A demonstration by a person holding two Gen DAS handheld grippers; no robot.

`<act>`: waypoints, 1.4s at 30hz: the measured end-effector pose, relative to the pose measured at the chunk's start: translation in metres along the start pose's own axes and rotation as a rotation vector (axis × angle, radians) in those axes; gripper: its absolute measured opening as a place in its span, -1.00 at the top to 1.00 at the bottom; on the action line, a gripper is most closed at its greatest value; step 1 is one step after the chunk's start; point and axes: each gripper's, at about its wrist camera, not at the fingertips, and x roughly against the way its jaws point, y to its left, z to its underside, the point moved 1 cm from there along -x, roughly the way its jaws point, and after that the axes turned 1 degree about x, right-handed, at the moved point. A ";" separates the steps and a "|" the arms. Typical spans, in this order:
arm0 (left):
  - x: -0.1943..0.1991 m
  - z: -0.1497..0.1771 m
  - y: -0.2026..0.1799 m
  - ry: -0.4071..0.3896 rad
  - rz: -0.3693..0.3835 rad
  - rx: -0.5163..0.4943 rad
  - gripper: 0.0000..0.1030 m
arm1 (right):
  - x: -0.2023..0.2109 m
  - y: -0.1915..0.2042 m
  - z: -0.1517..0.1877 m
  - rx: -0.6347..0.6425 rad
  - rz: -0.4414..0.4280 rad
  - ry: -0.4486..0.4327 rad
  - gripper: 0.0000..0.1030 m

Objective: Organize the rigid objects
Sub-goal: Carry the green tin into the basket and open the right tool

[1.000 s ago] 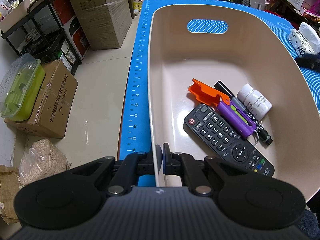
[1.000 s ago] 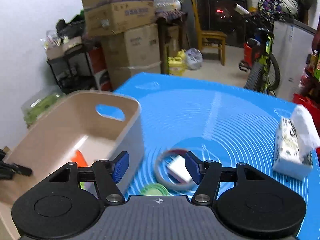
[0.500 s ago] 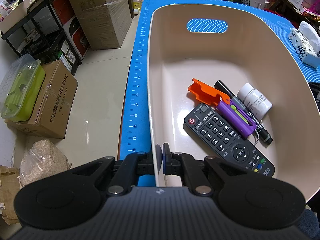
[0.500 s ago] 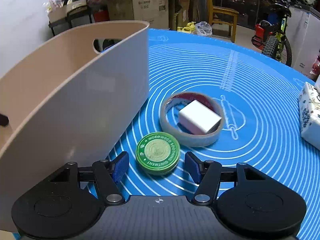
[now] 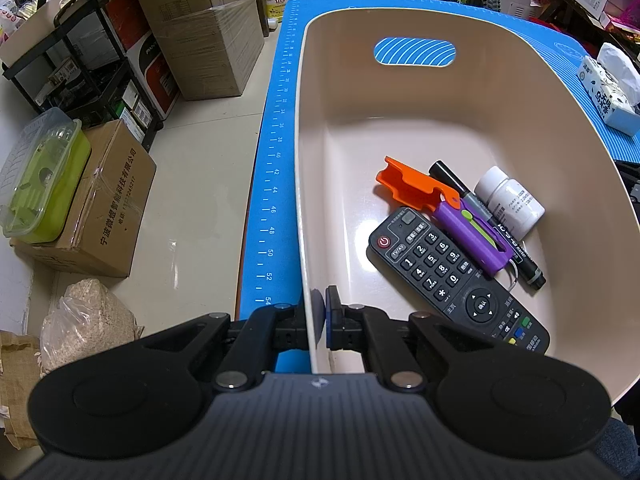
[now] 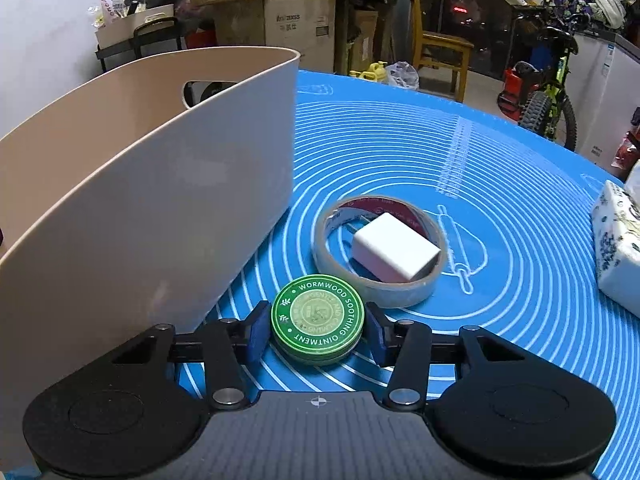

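Observation:
My left gripper [image 5: 318,316] is shut on the near rim of the beige bin [image 5: 400,120]. Inside the bin lie a black remote [image 5: 448,276], an orange clip [image 5: 412,186], a purple tool [image 5: 474,240], a black marker [image 5: 480,208] and a white pill bottle [image 5: 510,202]. In the right wrist view my right gripper [image 6: 318,330] is open, its pads on either side of a green ointment tin [image 6: 318,316] that rests on the blue mat [image 6: 480,152]. I cannot tell whether the pads touch it. Just beyond it a tape roll [image 6: 380,280] encircles a white block [image 6: 394,252].
The bin's outer wall [image 6: 160,220] stands close on the left of the right gripper. A tissue pack [image 6: 618,248] sits at the mat's right; it also shows in the left wrist view [image 5: 608,88]. Cardboard boxes [image 5: 200,28], a shelf and a bicycle [image 6: 540,92] stand beyond the table.
My right gripper has come down and forward to the mat, so its pads now flank the green tin. The left gripper stays clamped on the bin rim.

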 end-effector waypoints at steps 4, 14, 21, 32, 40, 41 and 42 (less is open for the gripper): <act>0.000 0.000 0.000 0.000 -0.001 0.000 0.87 | 0.012 -0.007 -0.003 -0.026 0.025 -0.029 -0.05; 0.001 0.000 0.001 0.000 -0.003 0.000 0.87 | 0.063 -0.024 -0.041 -0.070 0.056 -0.181 -0.05; 0.001 0.000 0.001 0.000 -0.003 -0.002 0.87 | 0.097 -0.010 -0.074 -0.053 0.027 -0.281 -0.05; 0.003 0.000 0.002 0.000 -0.005 0.000 0.87 | 0.080 0.070 -0.097 0.063 -0.133 -0.207 -0.05; 0.003 0.000 0.000 0.000 -0.009 -0.005 0.86 | 0.049 0.122 -0.089 0.203 -0.181 -0.059 -0.05; 0.004 0.000 0.001 0.001 -0.009 -0.005 0.87 | 0.046 0.127 -0.088 0.217 -0.182 -0.041 -0.05; 0.003 -0.001 0.000 0.001 -0.008 -0.005 0.86 | 0.042 0.132 -0.087 0.233 -0.187 -0.016 -0.05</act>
